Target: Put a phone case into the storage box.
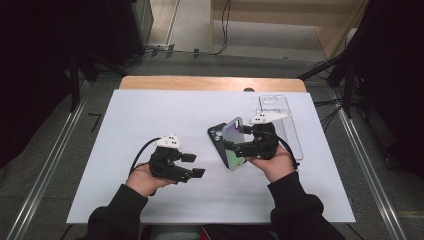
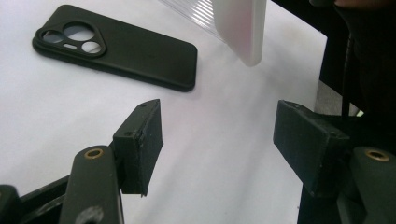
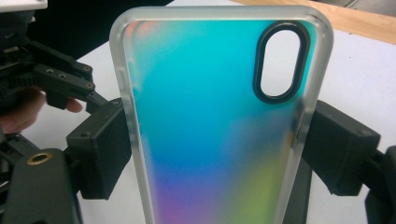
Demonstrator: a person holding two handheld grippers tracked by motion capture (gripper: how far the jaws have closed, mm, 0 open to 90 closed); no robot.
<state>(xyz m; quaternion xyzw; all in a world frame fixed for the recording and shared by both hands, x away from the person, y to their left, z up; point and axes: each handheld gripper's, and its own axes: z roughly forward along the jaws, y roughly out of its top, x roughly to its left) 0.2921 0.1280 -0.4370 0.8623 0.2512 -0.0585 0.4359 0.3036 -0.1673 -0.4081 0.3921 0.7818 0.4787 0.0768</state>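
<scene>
Here, left gripper [image 1: 194, 165] at the table's seven o'clock, jaws apart, nothing between them; black phone case [image 1: 216, 137] flat on the white sheet [image 1: 150, 110] near centre; right gripper [image 1: 234, 146] at four o'clock, jaws clamped on both long edges of the iridescent phone case [image 3: 210, 121], held tilted above the sheet; clear tray [image 1: 292, 132] at two o'clock.

The right gripper [image 1: 236, 146] holds a phone case [image 3: 215, 121] upright between its jaws. A second phone case [image 2: 116, 46] lies flat on the table [image 1: 150, 110] just beyond it. The left gripper [image 1: 192, 165] sits near, to its left, with nothing between its jaws.
</scene>
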